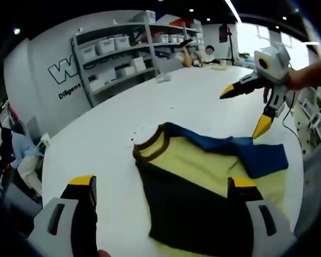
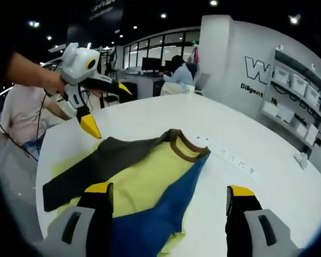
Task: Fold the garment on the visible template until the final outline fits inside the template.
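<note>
- The garment lies partly folded on the white tabletop: a yellow body, a brown-trimmed collar, a dark panel and a blue sleeve laid across it.
- In the left gripper view, the left gripper has its yellow-tipped fingers spread wide and released, holding nothing. One finger stands over bare tabletop just beside the garment's dark edge; the other stands over the dark and yellow cloth. Whether they touch the cloth cannot be told.
- In that same view the right gripper comes in from the right, held by a person's hand. Its fingers are splayed apart, with the lower tip just at the far edge of the blue sleeve and the upper tip over bare tabletop.
- In the right gripper view, the right gripper is also released and empty, one finger over the yellow and dark cloth, the other over bare tabletop beside the blue side.
- There the left gripper enters from the left, fingers parted, its lower tip close to the dark sleeve's far end.
- Shelving with white bins stands by the wall beyond the tabletop.
</note>
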{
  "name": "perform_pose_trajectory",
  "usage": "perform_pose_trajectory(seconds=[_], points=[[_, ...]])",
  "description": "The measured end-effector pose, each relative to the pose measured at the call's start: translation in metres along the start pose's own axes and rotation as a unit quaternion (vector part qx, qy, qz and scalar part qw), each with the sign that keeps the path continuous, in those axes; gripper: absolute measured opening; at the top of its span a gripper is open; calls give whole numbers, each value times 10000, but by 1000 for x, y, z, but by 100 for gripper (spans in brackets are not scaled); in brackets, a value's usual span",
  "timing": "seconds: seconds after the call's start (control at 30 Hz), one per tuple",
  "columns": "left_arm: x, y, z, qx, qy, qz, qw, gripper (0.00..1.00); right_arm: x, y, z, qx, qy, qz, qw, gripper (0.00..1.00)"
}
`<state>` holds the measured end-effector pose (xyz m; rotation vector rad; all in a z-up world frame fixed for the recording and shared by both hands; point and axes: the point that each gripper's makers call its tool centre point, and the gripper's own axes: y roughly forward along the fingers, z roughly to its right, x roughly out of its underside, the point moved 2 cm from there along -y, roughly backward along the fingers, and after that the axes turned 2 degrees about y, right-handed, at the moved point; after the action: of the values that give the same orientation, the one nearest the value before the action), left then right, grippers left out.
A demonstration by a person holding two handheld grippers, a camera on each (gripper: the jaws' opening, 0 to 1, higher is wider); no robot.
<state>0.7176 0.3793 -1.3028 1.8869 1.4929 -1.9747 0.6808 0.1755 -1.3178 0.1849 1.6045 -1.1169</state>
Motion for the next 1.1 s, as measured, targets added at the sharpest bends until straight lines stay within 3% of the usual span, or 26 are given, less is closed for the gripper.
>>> perform_pose_trajectory(seconds=[0.73, 0.8, 1.1], points=[[25, -39, 33, 217, 148, 6, 9997, 99, 13, -32, -26, -202, -154, -38, 9997, 71], [28, -44, 40, 252, 144, 20, 9996, 99, 15, -35, -30, -273, -154, -82, 9995, 66], [39, -58, 71, 419, 356, -21, 9985, 96, 26, -48, -41, -334, -188, -160, 9991, 60]])
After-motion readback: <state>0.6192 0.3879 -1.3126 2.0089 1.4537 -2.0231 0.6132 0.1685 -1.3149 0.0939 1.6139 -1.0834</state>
